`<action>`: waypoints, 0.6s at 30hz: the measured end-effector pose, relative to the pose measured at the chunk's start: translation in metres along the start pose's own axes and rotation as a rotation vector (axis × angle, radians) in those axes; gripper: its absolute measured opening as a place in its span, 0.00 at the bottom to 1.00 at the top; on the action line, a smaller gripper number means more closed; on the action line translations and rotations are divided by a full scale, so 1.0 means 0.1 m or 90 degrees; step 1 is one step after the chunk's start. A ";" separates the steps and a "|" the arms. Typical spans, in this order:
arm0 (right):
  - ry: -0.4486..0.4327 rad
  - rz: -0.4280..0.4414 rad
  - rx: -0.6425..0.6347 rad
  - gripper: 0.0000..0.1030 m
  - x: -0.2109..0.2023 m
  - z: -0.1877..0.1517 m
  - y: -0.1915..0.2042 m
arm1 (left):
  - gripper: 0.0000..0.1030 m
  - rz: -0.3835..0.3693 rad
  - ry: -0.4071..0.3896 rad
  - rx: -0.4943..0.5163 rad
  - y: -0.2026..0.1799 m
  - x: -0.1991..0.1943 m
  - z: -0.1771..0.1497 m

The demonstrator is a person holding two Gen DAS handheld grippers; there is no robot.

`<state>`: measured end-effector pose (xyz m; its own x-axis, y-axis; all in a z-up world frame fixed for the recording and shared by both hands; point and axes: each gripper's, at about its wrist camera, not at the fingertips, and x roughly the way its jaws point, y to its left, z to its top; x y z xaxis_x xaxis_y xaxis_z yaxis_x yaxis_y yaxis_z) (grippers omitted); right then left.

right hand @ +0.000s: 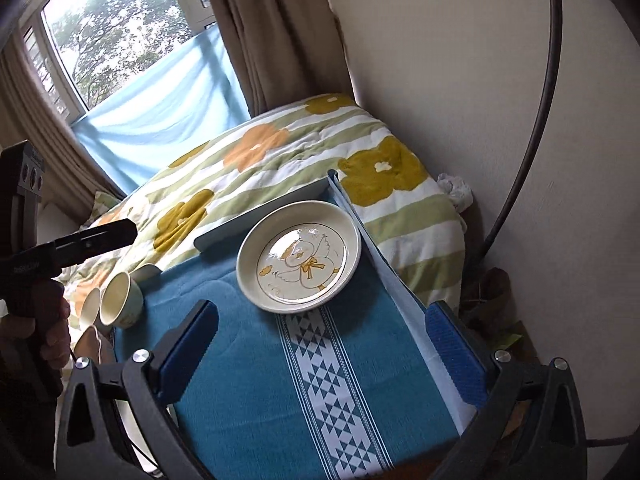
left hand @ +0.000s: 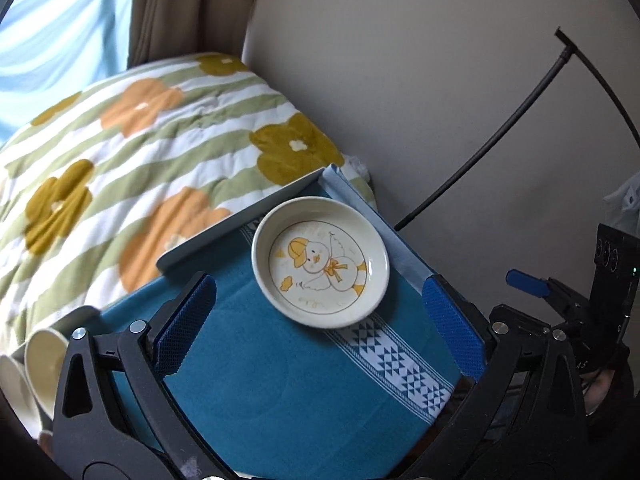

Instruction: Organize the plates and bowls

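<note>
We hold both grippers released over the table: the left gripper and the right gripper stand wide with nothing between their pads. Ahead of them the plate with a duck drawing rests on the blue cloth, near the far corner. Two cups lie on their sides at the left edge.

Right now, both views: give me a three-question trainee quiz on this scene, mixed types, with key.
1. True or false: the plate lies on the blue cloth.
2. The left hand-held gripper is: A open, B shut on the plate, C shut on a cup.
3. How many cups lie at the cloth's left edge?

Key: 1 true. 2 A. 3 two, on their sides.
</note>
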<state>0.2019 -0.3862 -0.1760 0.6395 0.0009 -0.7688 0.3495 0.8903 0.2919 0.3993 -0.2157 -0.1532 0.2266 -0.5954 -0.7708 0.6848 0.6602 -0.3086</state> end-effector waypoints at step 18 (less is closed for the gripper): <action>0.129 0.061 0.120 0.26 1.56 0.05 -0.40 | 0.25 0.032 0.201 -0.011 0.63 1.79 0.15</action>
<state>0.2907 -0.4234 -0.3045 0.5325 0.1889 -0.8251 0.4276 0.7812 0.4549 0.4938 -0.2876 -0.3019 0.0320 -0.3925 -0.9192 0.6653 0.6947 -0.2735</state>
